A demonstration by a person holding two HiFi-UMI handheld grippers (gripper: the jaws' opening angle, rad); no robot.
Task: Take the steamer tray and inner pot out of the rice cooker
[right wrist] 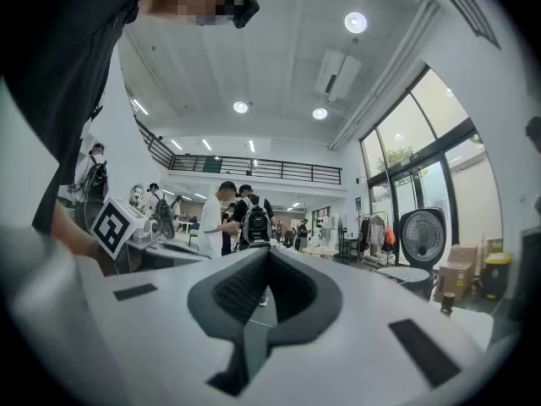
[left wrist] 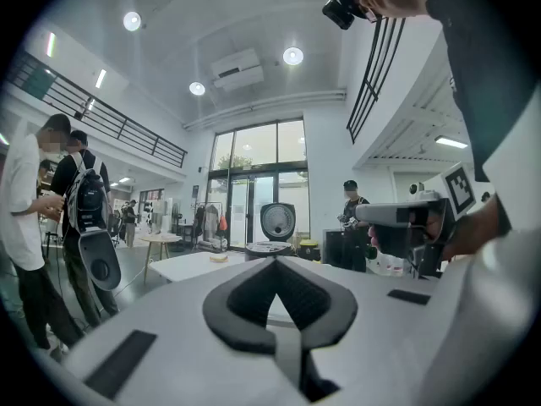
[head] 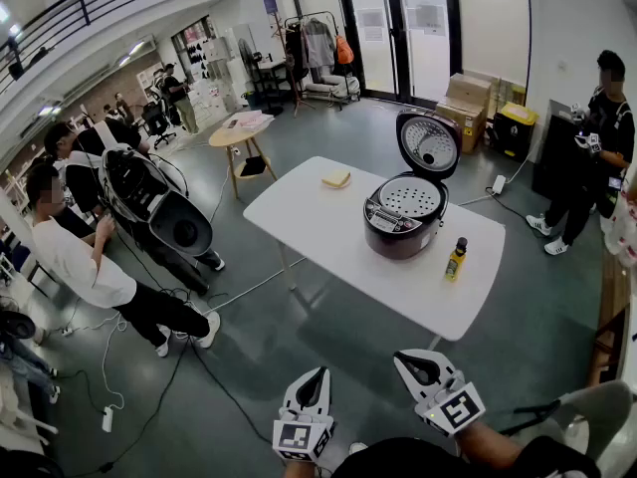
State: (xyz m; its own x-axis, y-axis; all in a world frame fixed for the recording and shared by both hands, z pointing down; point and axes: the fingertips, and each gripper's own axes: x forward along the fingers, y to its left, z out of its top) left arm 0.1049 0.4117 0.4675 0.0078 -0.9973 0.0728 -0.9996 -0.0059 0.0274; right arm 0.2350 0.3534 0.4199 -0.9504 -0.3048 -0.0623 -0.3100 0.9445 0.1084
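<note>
A dark red rice cooker (head: 403,222) stands on the white table (head: 328,247) with its lid (head: 429,144) swung up. The white perforated steamer tray (head: 410,196) sits in its mouth; the inner pot below is hidden. My left gripper (head: 317,378) and right gripper (head: 407,360) hang low in the head view, well short of the table's near edge, both shut and holding nothing. In the left gripper view the cooker (left wrist: 275,227) shows far off beyond the jaws. The cooker's raised lid (right wrist: 421,238) shows at the far right of the right gripper view.
A small yellow bottle (head: 456,260) stands right of the cooker, and a yellow sponge (head: 336,179) lies at the table's far edge. Cables run over the floor at left. People stand and crouch at left; a person (head: 595,157) stands at far right by boxes.
</note>
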